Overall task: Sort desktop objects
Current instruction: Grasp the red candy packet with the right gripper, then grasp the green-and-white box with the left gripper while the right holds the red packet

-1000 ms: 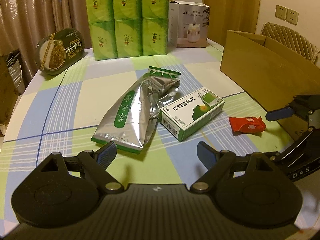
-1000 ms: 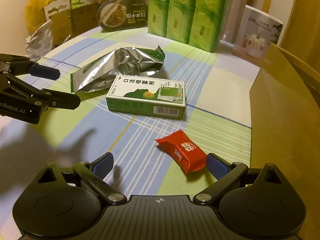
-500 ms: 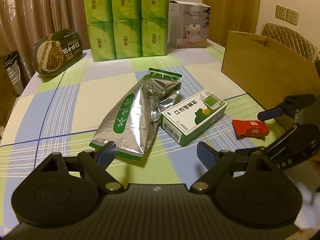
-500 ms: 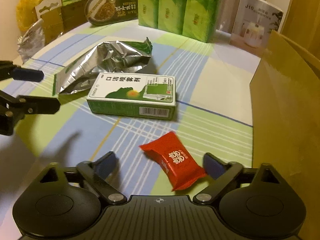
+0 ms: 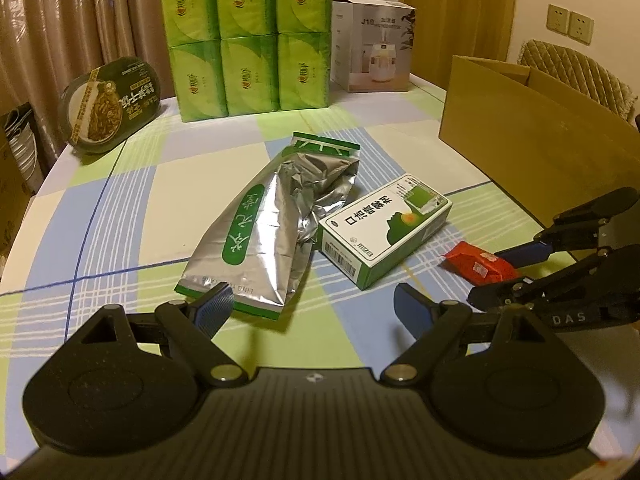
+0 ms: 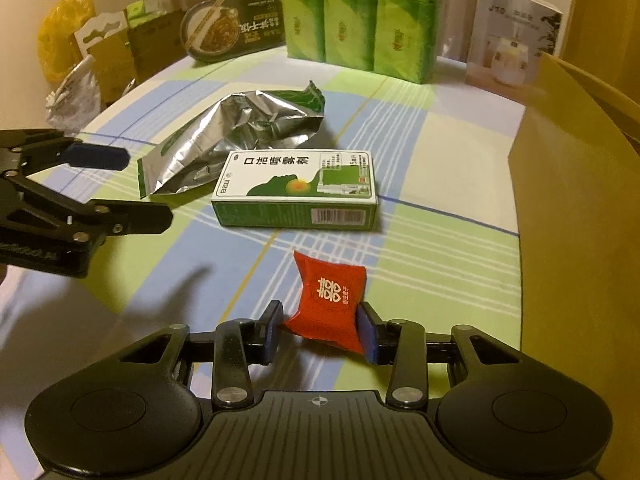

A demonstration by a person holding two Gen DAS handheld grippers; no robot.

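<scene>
- The right tool [image 6: 320,330] is closing its jaws on the red packet [image 6: 330,300]. The packet is between the two pads and both pads already touch its sides, so the soft wrapper pinches in the middle.
- The packet lies low on the desk [image 6: 440,152], just in front of the right tool. I judge the grip is taken from the sides because the packet is flat and small.
- The left tool [image 5: 312,306] has its jaws wide apart and nothing is between them. It hangs over the desk, and the silver foil bag [image 5: 272,224] lies just ahead of its left pad.
- The green and white box [image 5: 384,226] lies beyond the left tool, touching the foil bag on one side and near the red packet on the other.
- The cardboard box [image 6: 572,200] stands to the right of the right tool, very near. Its inside is hidden, so I cannot tell what it holds. It is probably where the sorted things go.
</scene>
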